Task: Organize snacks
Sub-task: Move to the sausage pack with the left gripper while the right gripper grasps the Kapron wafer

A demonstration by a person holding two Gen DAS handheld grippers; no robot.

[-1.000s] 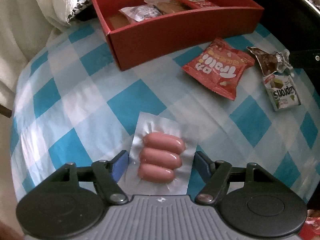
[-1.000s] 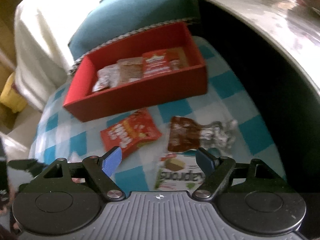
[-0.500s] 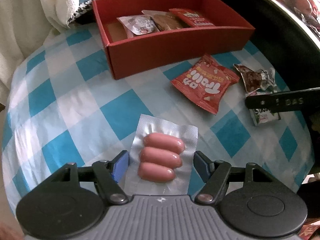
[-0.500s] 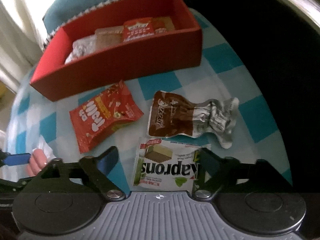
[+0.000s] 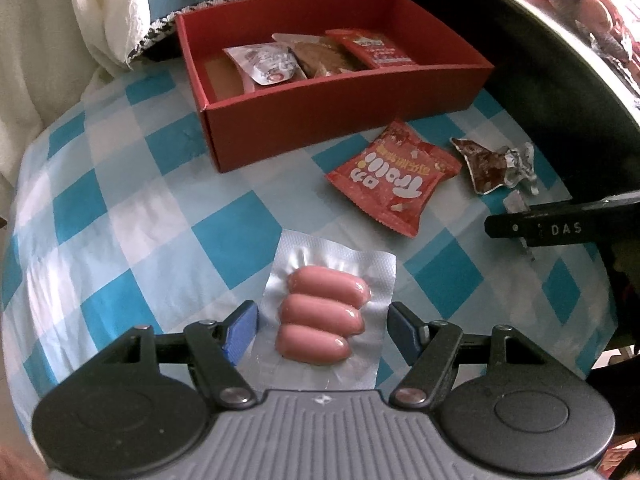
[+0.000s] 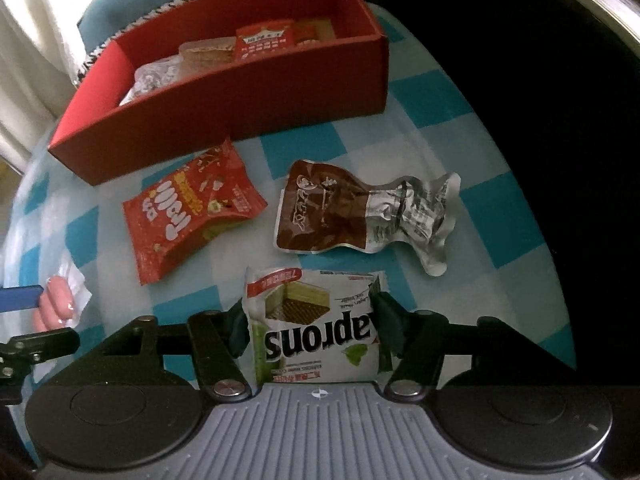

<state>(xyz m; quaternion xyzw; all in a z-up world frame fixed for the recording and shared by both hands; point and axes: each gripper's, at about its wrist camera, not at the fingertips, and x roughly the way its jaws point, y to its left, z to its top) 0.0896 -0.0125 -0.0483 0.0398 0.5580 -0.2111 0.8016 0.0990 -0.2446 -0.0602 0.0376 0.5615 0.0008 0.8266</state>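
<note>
While the blue-and-white checked cloth [image 5: 132, 216] covers the bench from edge to edge, the long red cardboard box [image 5: 340, 120] at its far side serves as the landmark for everything else. Inside that box lie a silvery foil sachet [image 5: 268, 66], a brown wrapped bar [image 5: 320, 56] and a red printed sachet [image 5: 372, 50], side by side along its floor. Just in front of the box's near wall lies the red gummy-candy pouch with white lettering [image 6: 192, 208], flat on the cloth. Beside it, further toward the box's right end, sits the crumpled brown-and-silver foil pouch [image 6: 360, 212], apart from the box. Nearer the camera than both is the white-and-green wafer packet [image 6: 316, 328], well in front of the box; the right gripper [image 6: 312, 324] straddles it, its jaws closing with the packet between them and the dark pads right at the packet's edges (whether they already press I cannot tell). Well in front of the box's left end lies the clear vacuum pack of three pink sausages [image 5: 324, 312], flat on the cloth. The left gripper [image 5: 320, 332] stands over it with jaws partway open, the blue pads just clear of the pack's two sides, holding nothing.
</note>
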